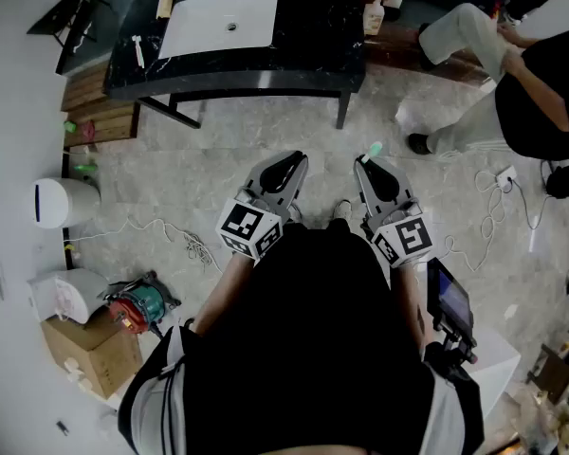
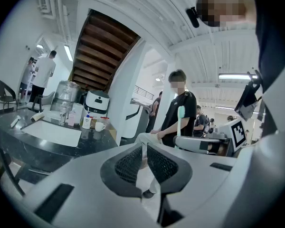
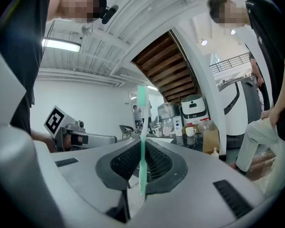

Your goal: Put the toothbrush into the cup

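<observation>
Your left gripper (image 2: 144, 148) has its jaws pressed nearly together. Nothing is between them. It is held close in front of you, beside the other one, and it has no job right now.

Your right gripper (image 1: 370, 166) is closed tight on the toothbrush (image 3: 142, 141). The jaws pinch the handle low down. The rest of the brush sticks straight out past the jaw tips, in line with the way the gripper points. The brush head is the end farthest from you.

The cup (image 3: 190, 131) is far ahead of the right gripper and a little to its right. It stands upright at the back of the black table (image 1: 303, 60), among some bottles. There is a lot of open floor between the brush tip and that table.

Your right gripper is the one that has to go, because it has the brush. I think you must walk up first, then swing the gripper a bit to its right. After that, tip it so the long brush points down into the top of the cup. Watch the bottles close by, since the long brush could knock them.
</observation>
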Demonstrator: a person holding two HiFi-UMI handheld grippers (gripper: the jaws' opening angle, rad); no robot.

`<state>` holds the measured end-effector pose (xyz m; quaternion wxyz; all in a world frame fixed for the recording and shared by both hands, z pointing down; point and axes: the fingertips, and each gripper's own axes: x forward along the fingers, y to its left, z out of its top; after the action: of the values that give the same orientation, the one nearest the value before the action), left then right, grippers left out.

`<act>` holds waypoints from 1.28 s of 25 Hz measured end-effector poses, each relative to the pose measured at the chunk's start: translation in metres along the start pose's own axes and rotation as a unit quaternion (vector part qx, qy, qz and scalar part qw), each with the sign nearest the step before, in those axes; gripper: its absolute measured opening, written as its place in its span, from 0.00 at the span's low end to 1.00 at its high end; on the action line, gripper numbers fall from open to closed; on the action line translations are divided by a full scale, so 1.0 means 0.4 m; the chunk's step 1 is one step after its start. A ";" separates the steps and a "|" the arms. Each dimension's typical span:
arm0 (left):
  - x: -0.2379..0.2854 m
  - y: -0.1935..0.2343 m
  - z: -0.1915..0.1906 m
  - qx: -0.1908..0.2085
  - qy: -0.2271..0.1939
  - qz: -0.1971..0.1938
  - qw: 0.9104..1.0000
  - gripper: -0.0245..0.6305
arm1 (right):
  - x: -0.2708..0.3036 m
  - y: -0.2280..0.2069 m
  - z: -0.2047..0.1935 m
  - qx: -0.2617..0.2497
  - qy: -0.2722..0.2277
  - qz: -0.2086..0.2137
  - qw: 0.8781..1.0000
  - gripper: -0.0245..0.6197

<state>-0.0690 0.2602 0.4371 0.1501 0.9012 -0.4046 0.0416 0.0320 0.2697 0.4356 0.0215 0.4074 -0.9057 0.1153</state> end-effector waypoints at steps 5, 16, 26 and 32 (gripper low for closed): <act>-0.002 -0.016 0.002 0.004 0.001 -0.004 1.000 0.10 | -0.009 0.011 0.008 -0.002 -0.001 0.001 1.000 0.09; 0.001 -0.033 0.002 0.010 0.003 -0.007 1.000 0.10 | -0.017 0.011 0.012 -0.001 -0.001 0.002 1.000 0.09; 0.016 -0.032 -0.003 0.018 0.007 -0.010 1.000 0.10 | -0.016 -0.002 0.023 0.020 -0.019 0.009 1.000 0.09; 0.029 -0.038 -0.004 0.019 0.011 -0.007 1.000 0.10 | -0.024 -0.020 0.015 0.017 -0.011 0.005 1.000 0.09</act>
<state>-0.0499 0.2617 0.4372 0.1373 0.9061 -0.3960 0.0584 0.0446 0.2702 0.4299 0.0038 0.4042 -0.9060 0.1259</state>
